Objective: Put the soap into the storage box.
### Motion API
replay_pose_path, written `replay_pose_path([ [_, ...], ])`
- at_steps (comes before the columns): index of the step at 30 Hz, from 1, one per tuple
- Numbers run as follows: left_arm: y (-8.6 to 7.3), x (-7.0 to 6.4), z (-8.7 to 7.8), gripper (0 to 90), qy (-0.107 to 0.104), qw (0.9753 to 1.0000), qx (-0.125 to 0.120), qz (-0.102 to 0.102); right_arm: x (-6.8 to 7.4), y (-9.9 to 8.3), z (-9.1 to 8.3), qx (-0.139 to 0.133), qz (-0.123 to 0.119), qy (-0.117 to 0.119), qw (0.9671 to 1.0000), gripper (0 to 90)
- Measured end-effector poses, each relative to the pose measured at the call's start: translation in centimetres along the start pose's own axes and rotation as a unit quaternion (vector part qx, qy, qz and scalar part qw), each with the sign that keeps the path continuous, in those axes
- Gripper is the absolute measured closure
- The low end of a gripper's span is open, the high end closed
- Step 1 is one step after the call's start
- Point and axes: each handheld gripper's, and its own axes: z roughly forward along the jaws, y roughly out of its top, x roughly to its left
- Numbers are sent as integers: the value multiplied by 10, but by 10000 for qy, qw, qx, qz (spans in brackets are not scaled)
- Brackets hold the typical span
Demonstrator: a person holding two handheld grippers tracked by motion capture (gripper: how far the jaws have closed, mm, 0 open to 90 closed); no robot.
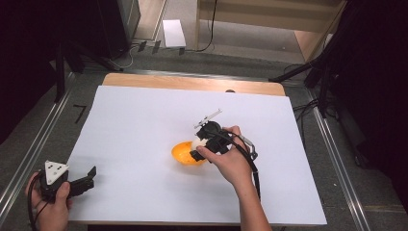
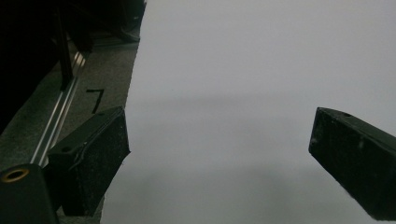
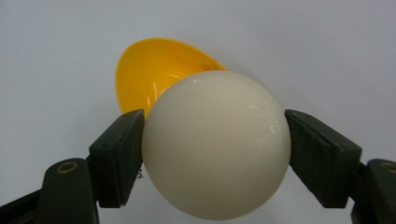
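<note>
Nearest the camera in the high view, the person's left hand sits at the desk's near left corner, holding the left gripper low over the edge of the white sheet that covers the desk. A grey three-cornered plate tops this gripper. In the left gripper view its jaws stand wide apart with nothing between them, only bare white sheet ahead, and the sheet's left edge runs just beside the left jaw. A metal rail and a small black mark lie on the grey floor beyond that edge.

Farther in, near the middle of the sheet, the person's right hand comes in from the bottom, the forearm angled up and to the left. It holds the right gripper, whose jaws are closed around a white ball. In the right gripper view the ball is pinched at its two sides, each jaw pressed against it, and it looks smooth and off-white. An orange bowl lies just behind and below the ball, tilted so that its hollow inside faces the camera. From above, the bowl rests on the sheet, partly covered by the gripper and hand; whether ball and bowl touch cannot be told.

Beyond the sheet a strip of the wooden desk shows at the far edge.
</note>
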Motion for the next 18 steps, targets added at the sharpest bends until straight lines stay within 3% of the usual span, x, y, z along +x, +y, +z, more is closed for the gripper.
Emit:
replay_pose_path([
  [18, 0, 0, 0, 56, -4, 10000, -2, 2, 9, 6, 13, 62, -26, -29, 10000, 243],
])
